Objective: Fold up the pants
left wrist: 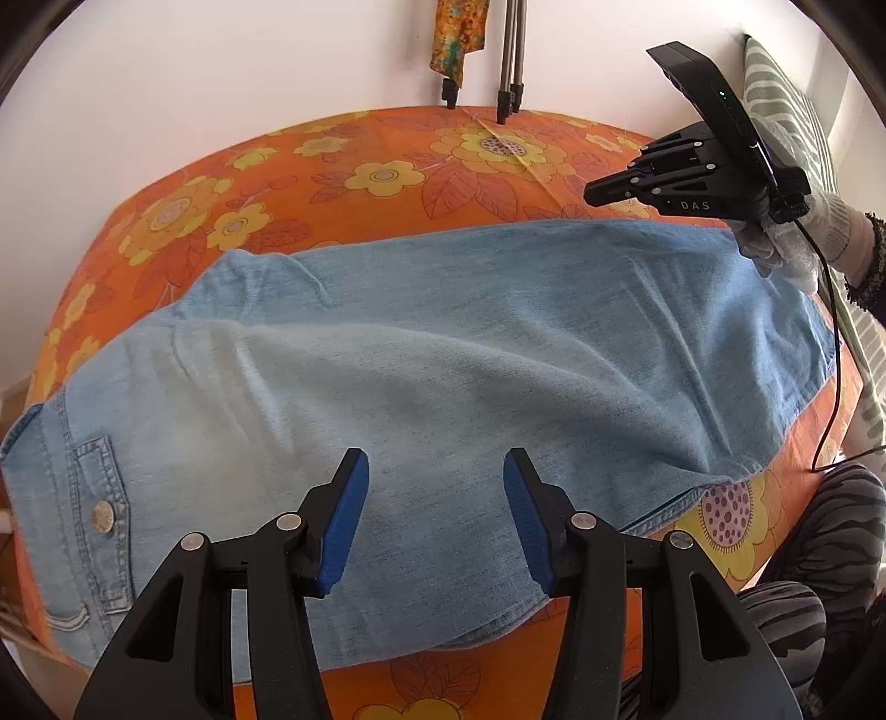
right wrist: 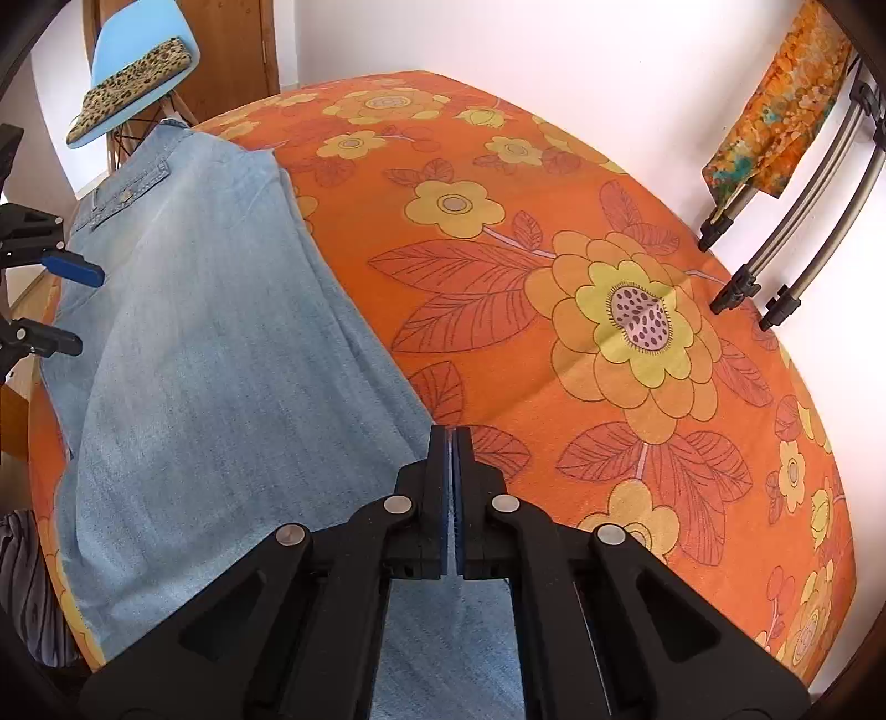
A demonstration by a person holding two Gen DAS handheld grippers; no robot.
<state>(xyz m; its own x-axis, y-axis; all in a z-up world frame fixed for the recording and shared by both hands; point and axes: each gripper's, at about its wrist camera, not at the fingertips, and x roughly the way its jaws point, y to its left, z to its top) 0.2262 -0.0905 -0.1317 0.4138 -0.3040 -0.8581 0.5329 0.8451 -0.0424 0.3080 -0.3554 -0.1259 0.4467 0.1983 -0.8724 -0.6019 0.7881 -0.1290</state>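
A: Progress? Pants [left wrist: 443, 354] laid lengthwise on flowered table cover [left wrist: 310, 183], seemingly halved leg on leg; crosswise folds left.

B: Views? Left gripper [left wrist: 436, 512] spread above denim, holding nothing. Right gripper [right wrist: 453, 476] pressed together at far edge; cloth pinched or not, impossible to tell.

Black two-finger grippers [left wrist: 434, 518] with blue pads [left wrist: 343, 520], silver rivets, a cable at three o'clock; white knitted glove [left wrist: 797, 243], zebra-striped trousers [left wrist: 830, 531].

pants [left wrist: 443, 360]: 1 | grippers: 2 — left gripper [left wrist: 436, 498], right gripper [right wrist: 452, 443] | flowered cloth [right wrist: 609, 221]: 1 | chair [right wrist: 138, 50]: 1
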